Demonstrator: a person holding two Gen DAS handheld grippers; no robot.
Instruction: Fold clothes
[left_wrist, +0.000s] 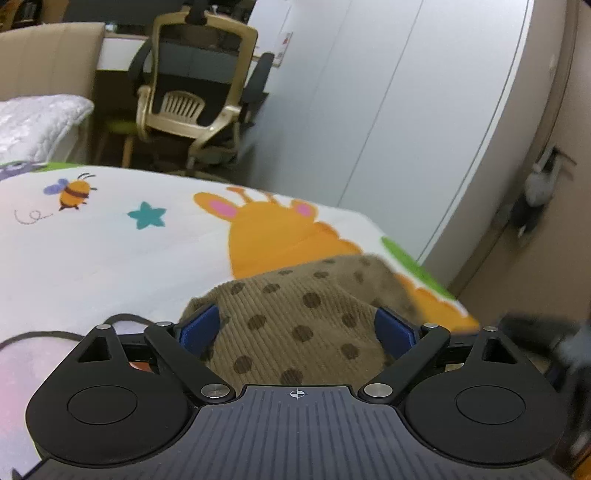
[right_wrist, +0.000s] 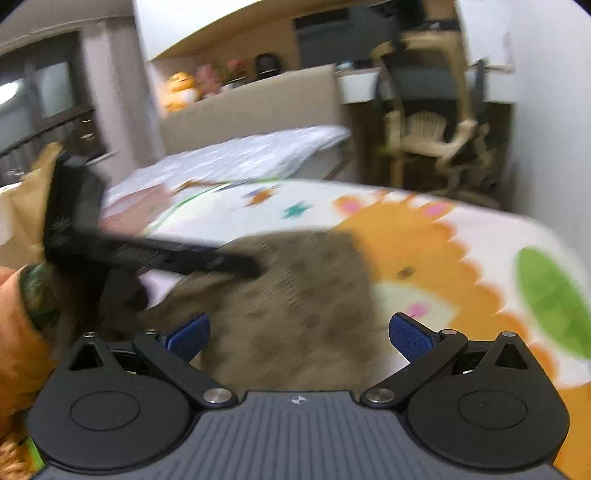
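Observation:
A brown corduroy garment with dark dots (left_wrist: 303, 314) lies on a white bedcover printed with cartoon animals (left_wrist: 110, 243). My left gripper (left_wrist: 299, 328) hangs over the near part of the garment, its blue pads (left_wrist: 201, 326) spread wide and clear of the cloth. In the right wrist view the same garment (right_wrist: 295, 295) is blurred under my right gripper (right_wrist: 299, 338), whose blue pads (right_wrist: 410, 334) also stand far apart with nothing pinched. The left gripper's black body (right_wrist: 110, 243) crosses that view at the left, held by a hand (right_wrist: 22, 332).
A beige and black office chair (left_wrist: 195, 85) stands beyond the bed beside white wardrobe doors (left_wrist: 369, 110). A second bed with a quilted white cover (left_wrist: 37, 125) is at the far left. Toys sit on a headboard ledge (right_wrist: 184, 90). The bed's right edge (left_wrist: 424, 269) drops off close to the garment.

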